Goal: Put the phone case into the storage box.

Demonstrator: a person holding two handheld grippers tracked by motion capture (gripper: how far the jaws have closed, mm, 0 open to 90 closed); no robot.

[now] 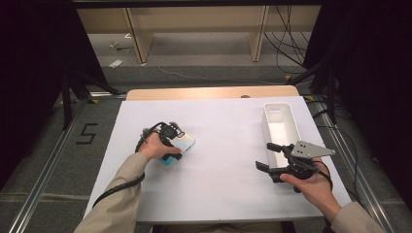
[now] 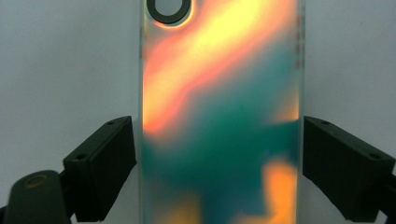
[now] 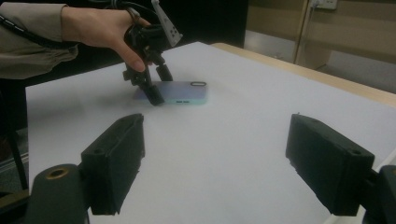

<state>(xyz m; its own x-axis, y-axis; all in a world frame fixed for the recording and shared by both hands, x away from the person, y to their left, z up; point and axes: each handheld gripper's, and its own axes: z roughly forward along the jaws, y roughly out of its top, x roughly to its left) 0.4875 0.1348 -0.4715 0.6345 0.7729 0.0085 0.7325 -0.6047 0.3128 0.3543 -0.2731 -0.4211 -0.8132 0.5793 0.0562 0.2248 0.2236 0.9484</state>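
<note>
The step in hand looks like a pickup of the phone, which lies flat on the white counter at its left-middle, its iridescent back up and the camera ring at the far end from the left tongs. Those tongs stand over its near half with one jaw on each long edge; the gripper view shows the left jaw about at the edge and a thin gap at the right, so they are narrow around the phone but not yet clamped on it. To do this well, I would keep the jaws square to the long sides, low enough to catch the case's rim rather than ride over its rounded top, and close evenly — a lopsided squeeze would likely swivel the phone on the smooth sheet. Gripping nearer the middle of its length should stop the far end sagging on the lift. The right tongs wait wide and empty at the right, just beside the white tray — probably the destination, so a level carry across matters.
</note>
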